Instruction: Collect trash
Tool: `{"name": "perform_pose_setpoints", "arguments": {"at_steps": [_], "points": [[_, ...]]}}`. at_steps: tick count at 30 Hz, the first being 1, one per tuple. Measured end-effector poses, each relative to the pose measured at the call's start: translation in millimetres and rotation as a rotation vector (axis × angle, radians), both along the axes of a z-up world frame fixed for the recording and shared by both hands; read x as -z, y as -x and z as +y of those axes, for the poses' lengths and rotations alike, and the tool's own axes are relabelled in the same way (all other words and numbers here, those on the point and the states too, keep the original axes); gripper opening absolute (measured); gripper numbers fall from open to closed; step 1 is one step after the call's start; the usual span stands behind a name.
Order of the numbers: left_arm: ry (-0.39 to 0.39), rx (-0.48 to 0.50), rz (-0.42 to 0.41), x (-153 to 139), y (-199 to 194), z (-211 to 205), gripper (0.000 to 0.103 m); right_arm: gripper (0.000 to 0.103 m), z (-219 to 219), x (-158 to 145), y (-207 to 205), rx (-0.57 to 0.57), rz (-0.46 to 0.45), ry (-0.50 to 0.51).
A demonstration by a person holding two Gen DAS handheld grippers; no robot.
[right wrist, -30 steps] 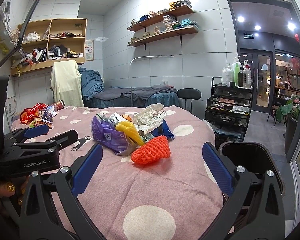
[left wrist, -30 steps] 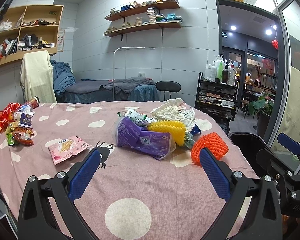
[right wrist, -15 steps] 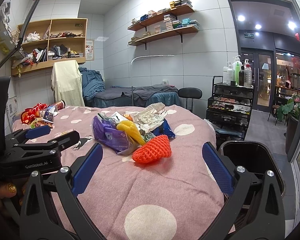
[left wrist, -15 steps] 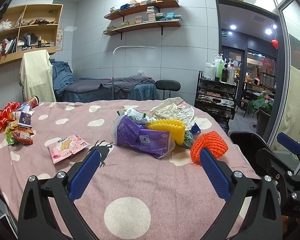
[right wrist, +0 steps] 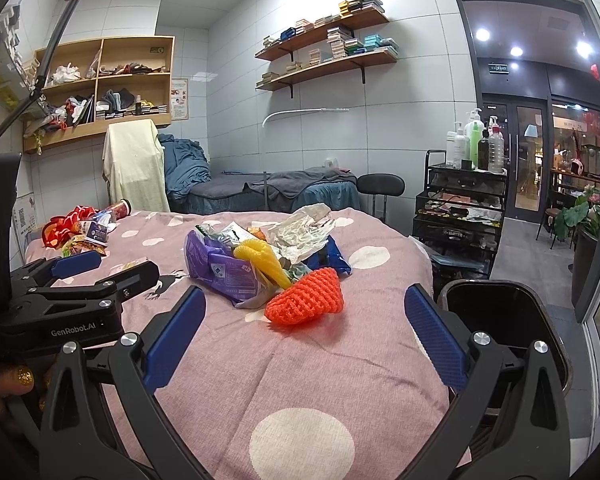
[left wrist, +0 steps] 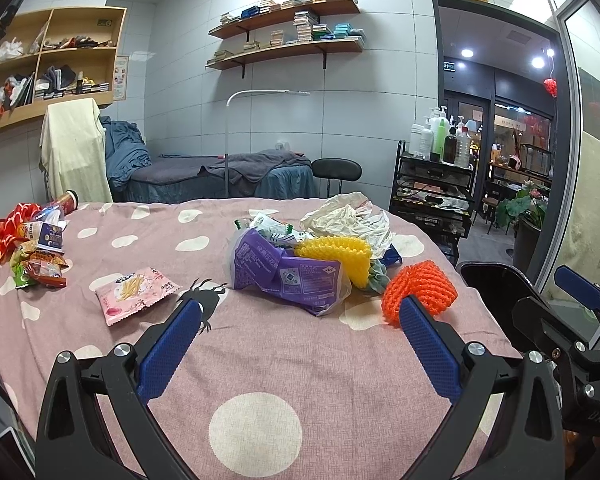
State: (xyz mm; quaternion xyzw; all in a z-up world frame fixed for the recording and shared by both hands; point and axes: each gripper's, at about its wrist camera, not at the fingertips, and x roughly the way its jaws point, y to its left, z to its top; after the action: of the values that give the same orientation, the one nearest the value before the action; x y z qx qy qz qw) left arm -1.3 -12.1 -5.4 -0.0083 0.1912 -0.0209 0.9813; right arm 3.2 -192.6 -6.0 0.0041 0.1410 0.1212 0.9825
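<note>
Pink spotted bedspread (left wrist: 260, 360) and orange foam net (left wrist: 420, 292) slightly nearer than before, both claws spread, empty.

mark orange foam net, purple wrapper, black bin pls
orange foam net (right wrist: 306, 300), right wrist view, middle of the mesh.
purple wrapper (left wrist: 288, 276), left wrist view, printed front face.
black bin (right wrist: 500, 312), right wrist view, inner wall below the rim.

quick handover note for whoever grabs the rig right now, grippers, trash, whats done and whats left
Left gripper: open, empty, above the bedspread.
Right gripper: open, empty, facing the orange foam net.
Trash: middle pile with purple bag, yellow net and crumpled paper; pink snack packet alone; wrappers at far left.
Black bin off the right edge.
Done: nothing visibly collected. Left: everything.
</note>
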Motion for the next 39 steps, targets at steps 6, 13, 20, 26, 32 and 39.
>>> {"name": "perform_pose_setpoints", "arguments": {"at_steps": [6, 13, 20, 26, 32, 39], "points": [[-0.003, -0.001, 0.018, 2.0, -4.2, 1.8, 0.098, 0.098, -2.1, 1.6, -7.4, -0.002, 0.031, 0.005], [0.011, -0.019, 0.086, 11.0, -16.2, 15.2, 0.098, 0.098, 1.4, 3.2, -27.9, -0.002, 0.095, 0.048], [0.086, -0.069, 0.197, 22.0, -36.8, 59.5, 0.098, 0.098, 8.0, 6.6, -57.1, -0.036, 0.169, 0.092], [0.224, -0.136, 0.266, 25.2, -55.5, 120.3, 0.098, 0.098, 15.2, 13.2, -86.5, -0.063, 0.242, 0.113], [0.346, -0.231, 0.314, 28.3, -75.9, 183.8, 0.096, 0.098, 21.8, 20.4, -125.1, -0.077, 0.338, 0.133], [0.506, -0.211, 0.434, 51.7, -111.2, 221.0, 0.078, 0.098, 26.2, 26.7, -153.9, -0.087, 0.406, 0.14]]}}
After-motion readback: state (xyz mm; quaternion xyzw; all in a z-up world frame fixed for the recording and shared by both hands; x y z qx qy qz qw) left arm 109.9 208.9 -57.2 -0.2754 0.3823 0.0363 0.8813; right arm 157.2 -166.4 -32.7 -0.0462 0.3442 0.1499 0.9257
